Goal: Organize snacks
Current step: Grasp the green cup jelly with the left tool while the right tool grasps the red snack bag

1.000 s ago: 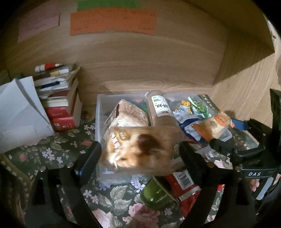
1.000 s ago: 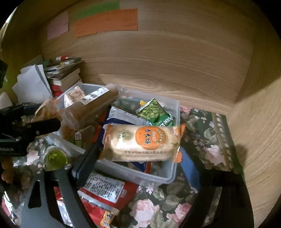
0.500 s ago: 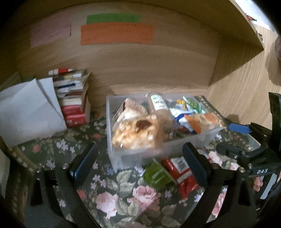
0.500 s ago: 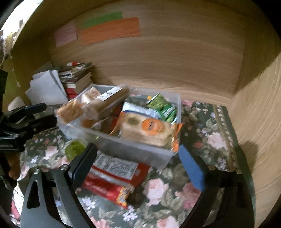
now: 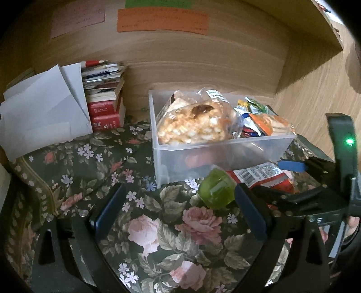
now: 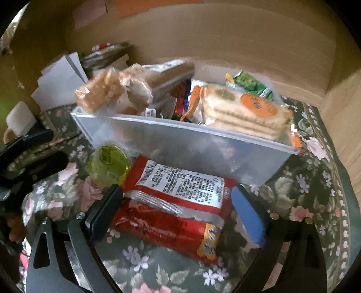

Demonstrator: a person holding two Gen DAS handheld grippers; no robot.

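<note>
both our grippers have pulled back from the snack bin [image 5: 216, 155].
left gripper [image 5: 178, 207] spread, empty; right gripper [image 6: 178, 202] spread around red packet [image 6: 176, 202], green cup [image 6: 109, 164] at ten o'clock.

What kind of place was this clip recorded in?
Probably a home desk or shelf nook, not a kitchen. A flowered cloth covers the surface, wood panels enclose it, a stack of books and loose papers sit at the back, and colored notes are stuck on the wall.
</note>
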